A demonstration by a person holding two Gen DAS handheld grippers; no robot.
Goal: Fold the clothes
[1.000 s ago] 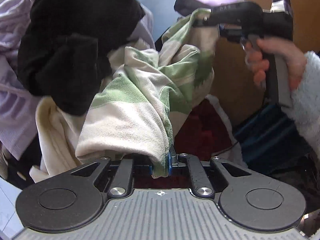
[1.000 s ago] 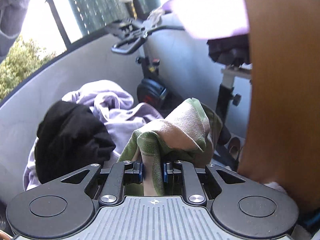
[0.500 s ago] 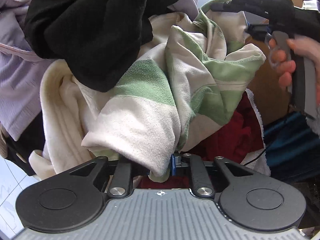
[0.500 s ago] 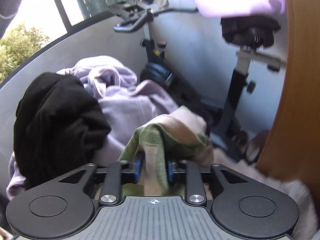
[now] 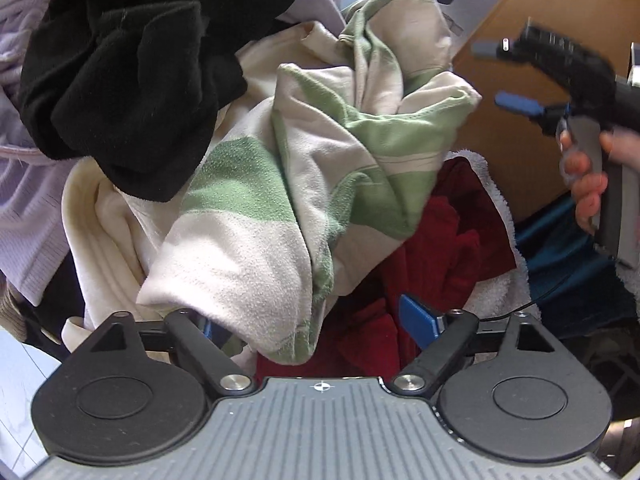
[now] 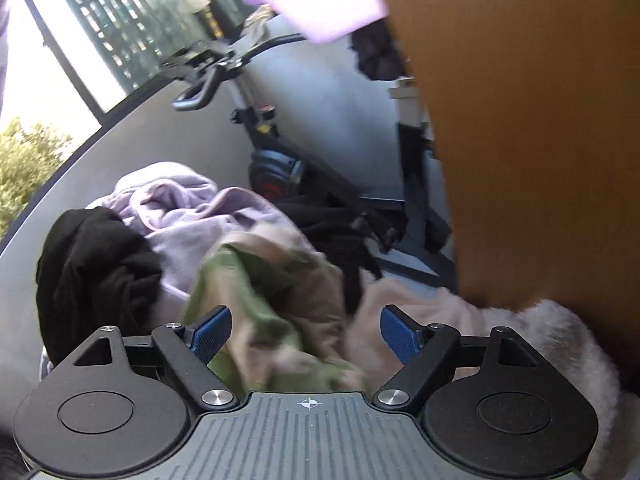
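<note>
Here the fuzzy green-and-cream striped garment [image 5: 304, 184] lies crumpled, between spread fingers of left gripper [image 5: 308, 322] and right gripper [image 6: 306, 330], both unclamped

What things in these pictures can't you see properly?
- Green-striped cloth: smeared by motion blur in the right wrist view.
- Left gripper: its left finger is hidden behind that cloth in the left wrist view.
- Red garment: mostly covered by the striped cloth.
- Right gripper: blurred in the left wrist view.
- Exercise bike: seat cut off by the wooden panel.
</note>
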